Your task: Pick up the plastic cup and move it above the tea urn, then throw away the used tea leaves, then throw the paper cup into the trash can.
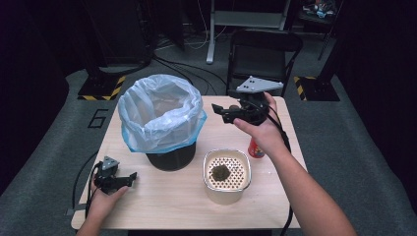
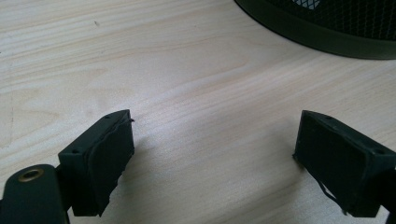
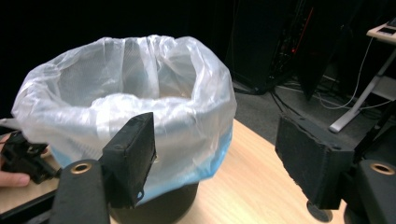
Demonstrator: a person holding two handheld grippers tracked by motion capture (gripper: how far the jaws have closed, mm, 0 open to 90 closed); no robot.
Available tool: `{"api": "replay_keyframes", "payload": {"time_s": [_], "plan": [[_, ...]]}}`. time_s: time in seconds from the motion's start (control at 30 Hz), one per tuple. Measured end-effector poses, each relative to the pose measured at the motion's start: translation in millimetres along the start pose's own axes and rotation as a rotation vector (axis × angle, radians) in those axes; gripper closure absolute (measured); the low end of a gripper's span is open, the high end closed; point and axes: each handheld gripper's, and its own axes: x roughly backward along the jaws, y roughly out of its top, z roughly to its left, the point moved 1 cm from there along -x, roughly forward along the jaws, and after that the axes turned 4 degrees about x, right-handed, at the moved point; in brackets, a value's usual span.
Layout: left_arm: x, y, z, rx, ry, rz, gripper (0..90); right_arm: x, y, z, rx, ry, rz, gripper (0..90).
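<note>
Partly hidden, red can (image 1: 255,147) behind right hand (image 1: 263,129).

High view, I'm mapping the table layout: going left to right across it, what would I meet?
Left hand-held gripper → bin with plastic bag → strainer tub → red can. The right hand-held gripper hovers above the table, so its place in the order is unclear.

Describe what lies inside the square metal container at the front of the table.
Inside the metal container sits a perforated insert, and a dark clump rests on it. Whatever lies beneath the insert is covered and cannot be seen.
</note>
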Motion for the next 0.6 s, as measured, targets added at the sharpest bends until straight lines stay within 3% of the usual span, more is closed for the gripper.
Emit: {"api": "replay_keyframes", "payload": {"time_s": [0.2,0.4,0.6], "plan": [[0.0,0.0,0.0,-0.001,0.002,-0.001,11.6,16.0,-13.6,-11.4,-0.001,-0.057,-0.004,29.6],[0.2,-0.2,-0.3,-0.001,0.0,0.0,11.6,23.6,-28.1,-28.0,-0.026,-0.103,0.006,24.6],[0.3,-0.3,-0.6,0.002,-0.001,0.002,11.6,27.5,-37.4,-29.2,-0.027,-0.061,0.01,23.5]]}}
